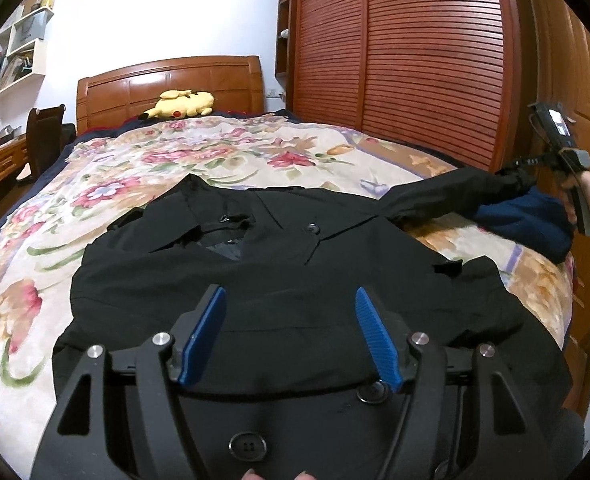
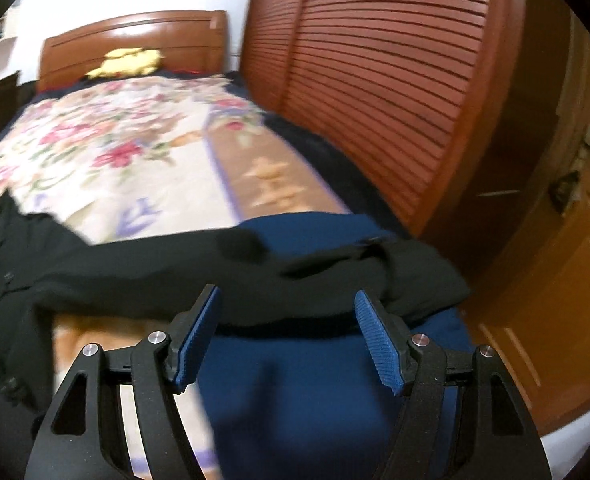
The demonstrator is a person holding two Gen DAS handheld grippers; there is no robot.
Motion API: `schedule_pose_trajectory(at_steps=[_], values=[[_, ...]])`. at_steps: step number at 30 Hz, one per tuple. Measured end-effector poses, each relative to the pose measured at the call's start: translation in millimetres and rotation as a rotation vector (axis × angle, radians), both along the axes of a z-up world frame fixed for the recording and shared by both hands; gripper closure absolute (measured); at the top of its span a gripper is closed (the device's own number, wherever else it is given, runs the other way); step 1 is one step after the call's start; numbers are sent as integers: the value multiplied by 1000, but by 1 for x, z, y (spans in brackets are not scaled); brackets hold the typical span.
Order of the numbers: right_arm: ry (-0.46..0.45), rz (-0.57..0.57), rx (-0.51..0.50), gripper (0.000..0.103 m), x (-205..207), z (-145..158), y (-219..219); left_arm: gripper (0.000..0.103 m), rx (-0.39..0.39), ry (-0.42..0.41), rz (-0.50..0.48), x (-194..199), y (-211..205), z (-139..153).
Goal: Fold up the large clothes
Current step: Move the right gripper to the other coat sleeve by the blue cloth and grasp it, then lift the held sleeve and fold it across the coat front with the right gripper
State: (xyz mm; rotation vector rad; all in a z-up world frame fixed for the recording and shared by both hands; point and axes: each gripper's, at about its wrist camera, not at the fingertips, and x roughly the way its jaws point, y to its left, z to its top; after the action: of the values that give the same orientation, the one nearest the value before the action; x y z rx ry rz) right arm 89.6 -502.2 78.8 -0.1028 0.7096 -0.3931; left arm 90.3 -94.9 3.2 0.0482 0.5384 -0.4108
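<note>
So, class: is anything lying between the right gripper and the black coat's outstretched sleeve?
Nothing visible. The right gripper hangs open just above the sleeve, which lies across a blue garment on the bed; the blue cloth is under the sleeve, not over it.

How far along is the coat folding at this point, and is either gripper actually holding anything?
Early stage. Done: the black coat lies spread front-up on the floral bedspread. In hand: nothing; the left gripper hovers open over the coat's body, and the right gripper is open above the outstretched sleeve, which drapes over a blue garment. Left: folding in the sleeves, then the body.
</note>
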Motion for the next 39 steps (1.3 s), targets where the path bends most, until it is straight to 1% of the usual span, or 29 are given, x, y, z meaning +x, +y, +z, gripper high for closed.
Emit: schedule_pose_trajectory(at_steps=[2,9,12,14,16,19,20,21,23,24,25,28,32,34,35,37,39], values=[[-6,-34,0,32,5,2,-16,36,3,2,-4,1,-2,-1],[34,-138,42,32,18,-6,-65,35,17,15,-8,3,-8,-6],[52,-173,47,32,21,-11,-79,35,14,22,-9,3,-7,-7],[61,-191,68,32,23,-15,-86,35,15,26,-12,3,-7,-8],[85,-212,95,32,26,-22,-93,35,21,28,-14,4,-8,-9],[126,-228,104,33,29,-31,-95,35,27,30,-16,3,-9,-9],[129,-236,92,41,29,-33,-95,35,27,30,-16,3,-9,-9],[131,-245,81,56,28,-34,-94,34,26,30,-17,3,-9,-9],[145,-215,86,75,28,-37,-88,34,27,30,-17,3,-9,-9],[160,-204,62,87,28,-38,-83,34,28,30,-17,3,-9,-9],[170,-194,48,93,29,-38,-79,34,27,29,-15,3,-9,-9],[170,-152,3,96,25,-28,-63,34,18,22,-11,1,-5,-7],[100,-89,-33,97,17,-5,-35,34,6,16,-1,-4,3,-5],[72,-48,-22,97,13,8,-17,34,3,13,2,-6,8,-3],[66,-19,-21,97,14,12,-6,34,1,11,4,-7,10,-2],[53,50,-66,97,15,21,25,34,-4,9,7,-7,15,-1],[40,104,-79,98,16,28,51,34,-8,6,10,-9,18,1]])
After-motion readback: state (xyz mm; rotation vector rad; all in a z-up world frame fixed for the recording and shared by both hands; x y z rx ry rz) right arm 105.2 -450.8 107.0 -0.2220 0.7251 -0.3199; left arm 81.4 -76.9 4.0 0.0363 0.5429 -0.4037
